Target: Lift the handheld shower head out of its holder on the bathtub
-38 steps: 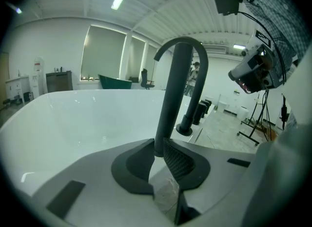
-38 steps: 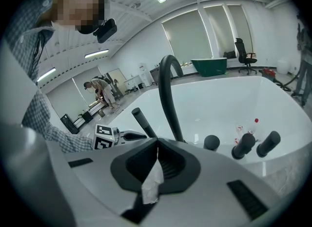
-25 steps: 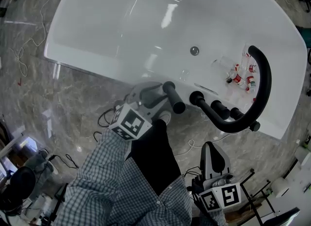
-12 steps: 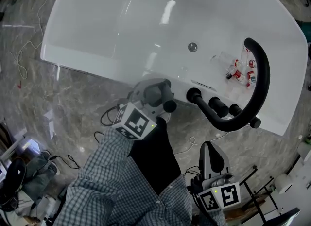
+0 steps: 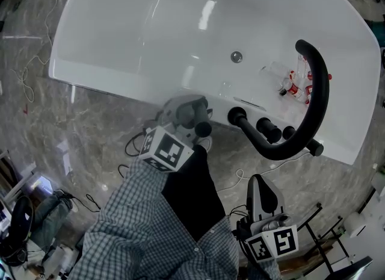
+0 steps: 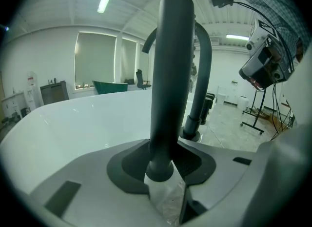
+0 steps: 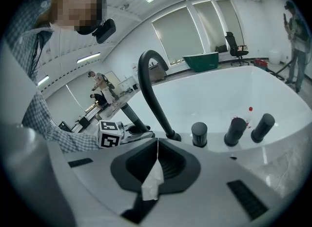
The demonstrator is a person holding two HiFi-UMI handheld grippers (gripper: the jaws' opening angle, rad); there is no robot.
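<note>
The handheld shower head (image 6: 170, 70) is a plain matte-black cylinder with a rounded end. It stands roughly upright, gripped near its lower end between the jaws of the left gripper (image 5: 194, 116). It sits at the near rim of the white bathtub (image 5: 96, 75), about midway along. Its holder cannot be made out.

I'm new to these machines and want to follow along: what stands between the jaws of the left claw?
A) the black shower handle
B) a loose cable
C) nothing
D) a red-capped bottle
A: in the left gripper view the black shower handle stands upright between the jaws of the left claw, which have just been closing on it.
</note>
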